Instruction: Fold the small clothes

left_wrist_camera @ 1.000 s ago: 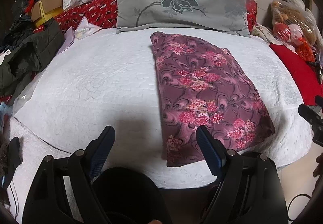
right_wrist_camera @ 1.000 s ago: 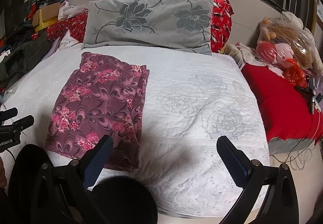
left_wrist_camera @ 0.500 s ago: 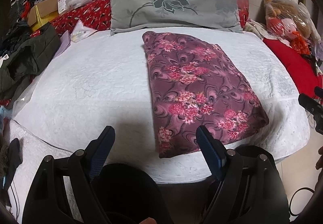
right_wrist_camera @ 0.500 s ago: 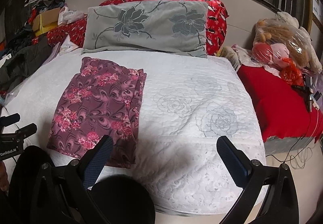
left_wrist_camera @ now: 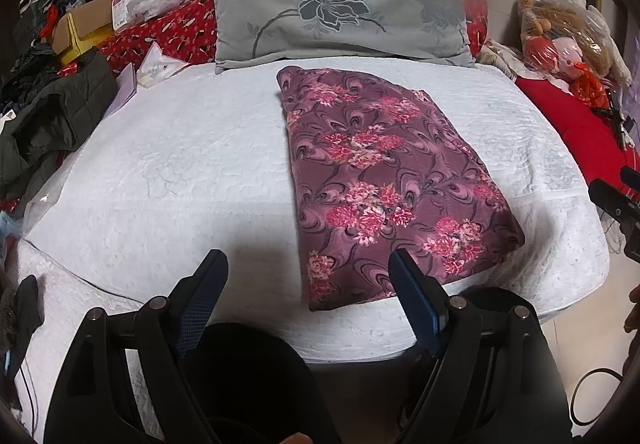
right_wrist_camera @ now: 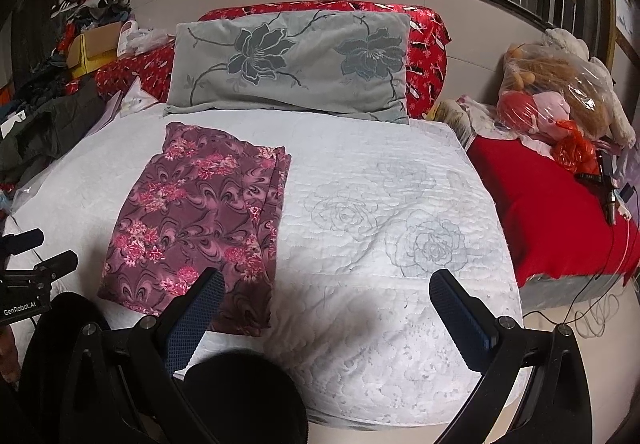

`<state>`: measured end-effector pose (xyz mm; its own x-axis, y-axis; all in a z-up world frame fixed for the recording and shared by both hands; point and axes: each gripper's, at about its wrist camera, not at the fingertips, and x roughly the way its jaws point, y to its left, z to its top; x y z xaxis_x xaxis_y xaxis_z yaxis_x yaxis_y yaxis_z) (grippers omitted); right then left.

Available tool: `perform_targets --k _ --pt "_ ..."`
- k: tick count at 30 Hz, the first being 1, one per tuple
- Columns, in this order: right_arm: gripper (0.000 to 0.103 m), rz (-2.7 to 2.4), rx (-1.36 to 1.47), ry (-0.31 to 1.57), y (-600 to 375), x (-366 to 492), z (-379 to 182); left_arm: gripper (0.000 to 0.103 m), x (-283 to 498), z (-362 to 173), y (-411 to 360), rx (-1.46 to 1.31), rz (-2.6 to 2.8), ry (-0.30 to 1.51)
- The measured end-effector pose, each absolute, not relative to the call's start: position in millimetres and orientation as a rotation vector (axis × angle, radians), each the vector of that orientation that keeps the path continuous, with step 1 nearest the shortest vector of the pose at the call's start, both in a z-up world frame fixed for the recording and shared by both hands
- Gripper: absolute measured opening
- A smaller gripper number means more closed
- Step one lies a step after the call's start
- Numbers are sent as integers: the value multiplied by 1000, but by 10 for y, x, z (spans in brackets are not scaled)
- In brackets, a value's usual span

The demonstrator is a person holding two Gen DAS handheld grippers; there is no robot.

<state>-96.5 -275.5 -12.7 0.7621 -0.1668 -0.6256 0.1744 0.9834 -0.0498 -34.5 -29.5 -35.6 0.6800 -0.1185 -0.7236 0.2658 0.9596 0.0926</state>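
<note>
A folded purple garment with pink flowers (left_wrist_camera: 384,180) lies flat on the white quilted bed (left_wrist_camera: 180,172). It also shows in the right wrist view (right_wrist_camera: 200,220), left of the bed's middle. My left gripper (left_wrist_camera: 308,276) is open and empty, held above the bed's near edge, just short of the garment's near end. My right gripper (right_wrist_camera: 328,296) is open and empty, above the bed's near edge, to the right of the garment. Neither gripper touches the cloth.
A grey flowered pillow (left_wrist_camera: 340,12) leans on a red headboard cushion (right_wrist_camera: 424,28) at the far end. Dark clothes and boxes (left_wrist_camera: 52,100) pile up at the left. A bag of plush toys (right_wrist_camera: 560,100) and a red cover (right_wrist_camera: 548,204) lie at the right.
Both grippers have drawn back and up from the bed, so the garment looks farther away and more of the room shows. The garment has not moved. Both grippers stay open.
</note>
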Motion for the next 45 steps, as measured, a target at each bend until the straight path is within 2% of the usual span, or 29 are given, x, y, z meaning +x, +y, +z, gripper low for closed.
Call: perform_targets --k 45 --pt "103 -173 5 677 -2695 -933 -147 83 -415 -404 -460 206 -292 814"
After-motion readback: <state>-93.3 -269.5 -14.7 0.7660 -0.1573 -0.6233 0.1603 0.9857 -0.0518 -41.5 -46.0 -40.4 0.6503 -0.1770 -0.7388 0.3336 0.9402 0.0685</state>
